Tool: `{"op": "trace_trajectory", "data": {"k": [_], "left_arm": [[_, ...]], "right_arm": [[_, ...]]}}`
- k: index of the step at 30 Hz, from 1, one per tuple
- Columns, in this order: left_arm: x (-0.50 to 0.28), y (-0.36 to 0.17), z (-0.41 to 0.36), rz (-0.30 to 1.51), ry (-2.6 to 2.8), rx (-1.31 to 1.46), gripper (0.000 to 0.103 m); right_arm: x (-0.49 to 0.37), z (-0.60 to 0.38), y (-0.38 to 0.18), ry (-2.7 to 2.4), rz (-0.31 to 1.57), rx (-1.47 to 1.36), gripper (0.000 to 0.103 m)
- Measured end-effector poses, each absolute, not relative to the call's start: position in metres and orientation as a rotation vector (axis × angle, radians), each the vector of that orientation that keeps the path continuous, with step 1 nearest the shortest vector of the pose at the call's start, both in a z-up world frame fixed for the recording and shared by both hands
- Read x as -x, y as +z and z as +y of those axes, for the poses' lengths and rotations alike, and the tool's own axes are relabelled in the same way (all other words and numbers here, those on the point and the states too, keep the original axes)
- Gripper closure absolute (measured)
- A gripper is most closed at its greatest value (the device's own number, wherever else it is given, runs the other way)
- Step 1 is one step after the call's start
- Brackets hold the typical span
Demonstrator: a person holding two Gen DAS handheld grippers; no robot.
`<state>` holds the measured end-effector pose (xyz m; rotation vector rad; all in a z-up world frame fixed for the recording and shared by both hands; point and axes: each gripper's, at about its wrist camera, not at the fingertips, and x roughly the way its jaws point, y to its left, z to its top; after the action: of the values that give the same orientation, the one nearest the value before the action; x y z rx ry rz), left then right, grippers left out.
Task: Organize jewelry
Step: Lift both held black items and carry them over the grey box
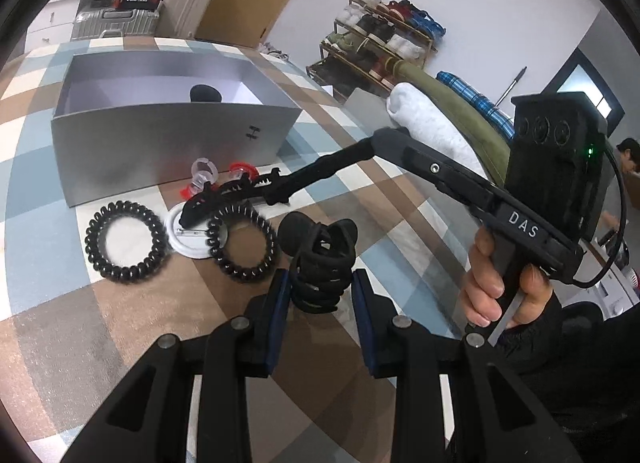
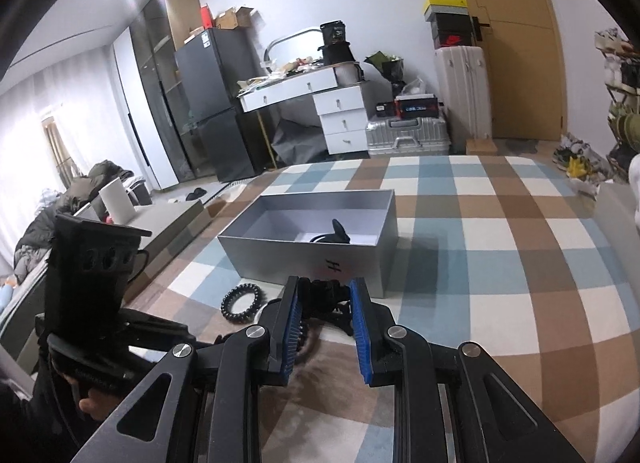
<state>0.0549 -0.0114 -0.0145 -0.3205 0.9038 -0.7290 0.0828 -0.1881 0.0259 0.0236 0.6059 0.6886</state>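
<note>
A grey open box [image 1: 172, 135] stands on the checked bedspread, with one black item [image 1: 205, 93] inside; the box shows in the right wrist view [image 2: 312, 259] too. In front of it lie two black spiral hair ties [image 1: 126, 241] [image 1: 243, 241], a white round badge [image 1: 192, 231], clear and red clips [image 1: 206, 175] and a black hair claw [image 1: 224, 195]. My left gripper [image 1: 320, 291] is open, its fingers either side of a black scrunchie [image 1: 320, 259]. My right gripper [image 2: 325, 303] is open around the black hair claw [image 2: 326, 295]; its fingertips [image 1: 276, 187] reach the claw from the right.
The checked bedspread [image 2: 500, 263] extends wide to the right of the box. A rolled white towel [image 1: 424, 123] and olive blanket lie at the bed's right edge. Suitcases [image 2: 408, 135], a white desk and a fridge stand beyond the bed.
</note>
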Motion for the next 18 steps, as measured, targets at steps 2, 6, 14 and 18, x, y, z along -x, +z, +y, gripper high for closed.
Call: {"op": "trace_trajectory", "data": {"k": [2, 6, 14, 18], "left_arm": [[-0.056, -0.013, -0.007, 0.891, -0.722, 0.336, 0.078], [-0.055, -0.009, -0.002, 0.855, -0.694, 0.343, 0.078], [-0.051, 0.006, 0.017, 0.711, -0.589, 0.371, 0.078], [-0.053, 0.009, 0.022, 0.665, -0.488, 0.369, 0.078]], "right_arm": [[-0.083, -0.189, 0.027, 0.692, 0.601, -0.033, 0.08], [-0.085, -0.196, 0.031, 0.681, 0.589, -0.048, 0.08], [-0.089, -0.205, 0.035, 0.642, 0.571, -0.073, 0.08], [-0.091, -0.205, 0.034, 0.627, 0.575, -0.076, 0.08]]}}
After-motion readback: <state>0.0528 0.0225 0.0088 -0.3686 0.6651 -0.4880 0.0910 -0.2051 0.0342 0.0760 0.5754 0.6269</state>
